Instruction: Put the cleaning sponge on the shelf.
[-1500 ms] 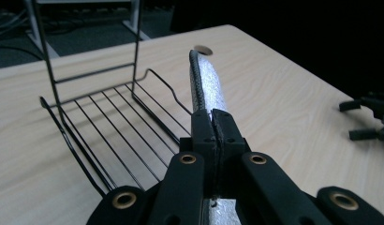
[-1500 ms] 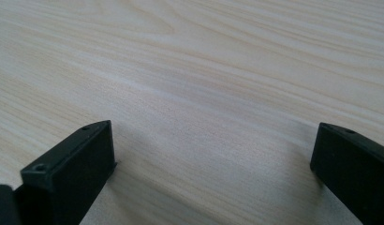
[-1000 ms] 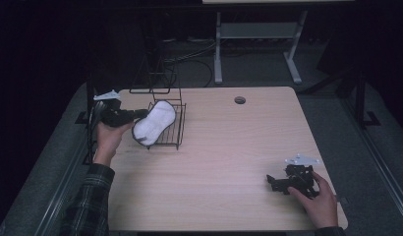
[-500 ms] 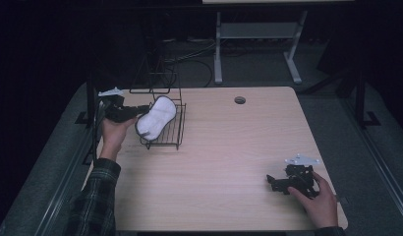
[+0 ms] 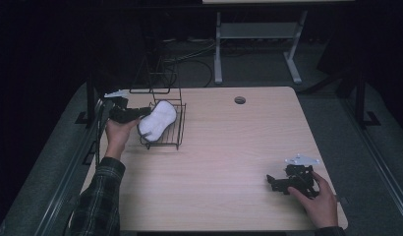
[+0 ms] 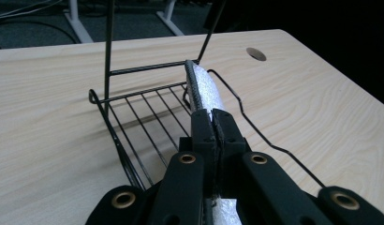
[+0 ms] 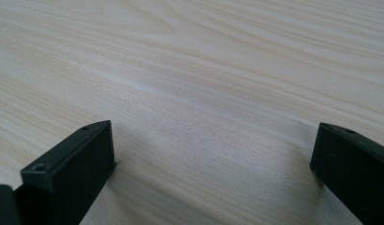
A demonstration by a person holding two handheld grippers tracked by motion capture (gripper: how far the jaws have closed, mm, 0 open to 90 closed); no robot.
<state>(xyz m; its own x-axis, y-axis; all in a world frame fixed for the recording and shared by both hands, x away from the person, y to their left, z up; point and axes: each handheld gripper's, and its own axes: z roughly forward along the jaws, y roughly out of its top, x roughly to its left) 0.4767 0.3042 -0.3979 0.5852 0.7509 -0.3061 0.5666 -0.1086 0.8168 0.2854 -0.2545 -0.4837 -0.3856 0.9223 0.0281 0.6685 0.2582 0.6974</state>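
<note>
The left tool (image 5: 140, 113) squeezes a white sponge (image 5: 157, 121) over the black wire rack (image 5: 176, 129). The right tool (image 5: 275, 182) rests wide apart on the desk (image 5: 229, 147), holding nothing.

This looks like a lab or test room set up for recording. A pale wood-grain table with a round cable hole (image 5: 240, 100) stands on grey carpet in a darkened room. Beyond the table's far edge are loose black cables (image 5: 199, 54) and a white metal desk frame (image 5: 256, 37).
</note>
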